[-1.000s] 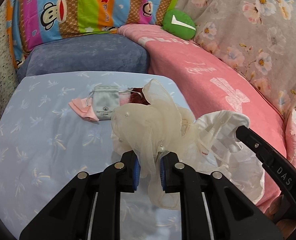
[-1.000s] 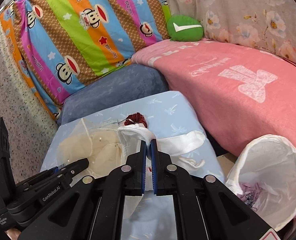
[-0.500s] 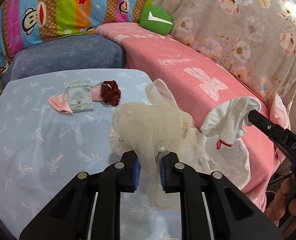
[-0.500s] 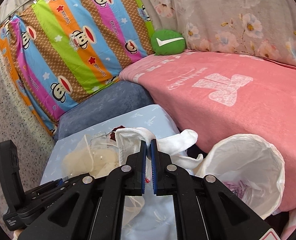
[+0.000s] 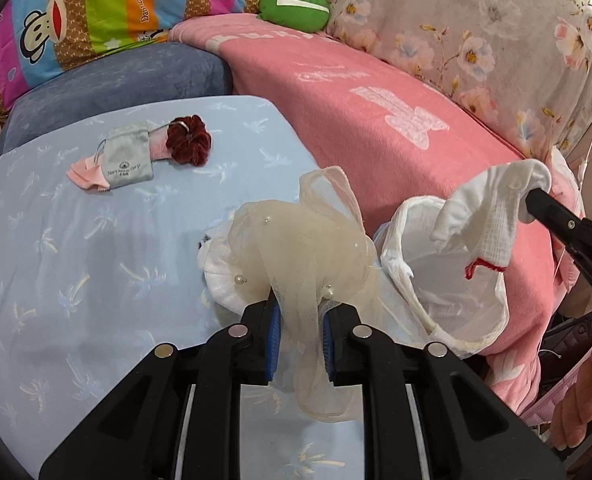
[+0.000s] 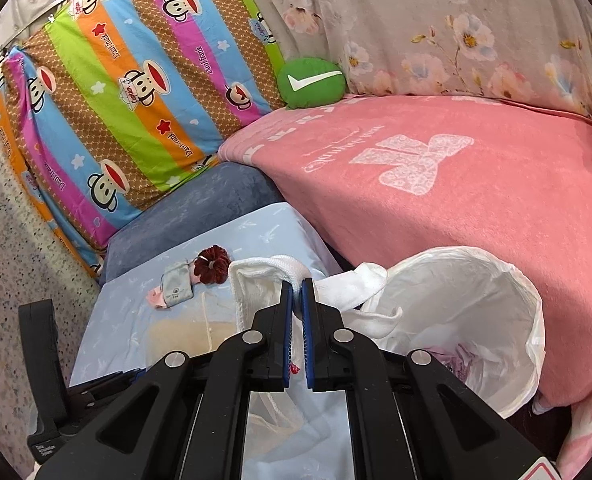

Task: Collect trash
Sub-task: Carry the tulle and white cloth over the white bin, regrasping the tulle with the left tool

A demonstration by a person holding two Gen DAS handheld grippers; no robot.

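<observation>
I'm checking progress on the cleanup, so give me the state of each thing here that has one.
Left tool: jaws opening, cream tulle piece between them.
Right tool: shut on white sock.
Bin bag: mouth open, some trash inside.
Grey pouch: lying flat on the blue cloth.
Dark red scrunchie: lying beside the pouch.

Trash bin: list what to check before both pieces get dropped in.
1. Tulle gripped by left gripper: ok, pinched between the jaws.
2. White cloth gripped by right gripper: ok, jaws shut on it.
3. Bin mouth open: ok, liner rim spread wide, some trash inside.
4. Cloth over the bin: cannot tell; one end overlaps the rim in the right wrist view.
5. Tulle over the bin: not ok, it hangs above the table, beside the bin.
6. Table cleared: not ok; pouch and scrunchie lie on it.
</observation>
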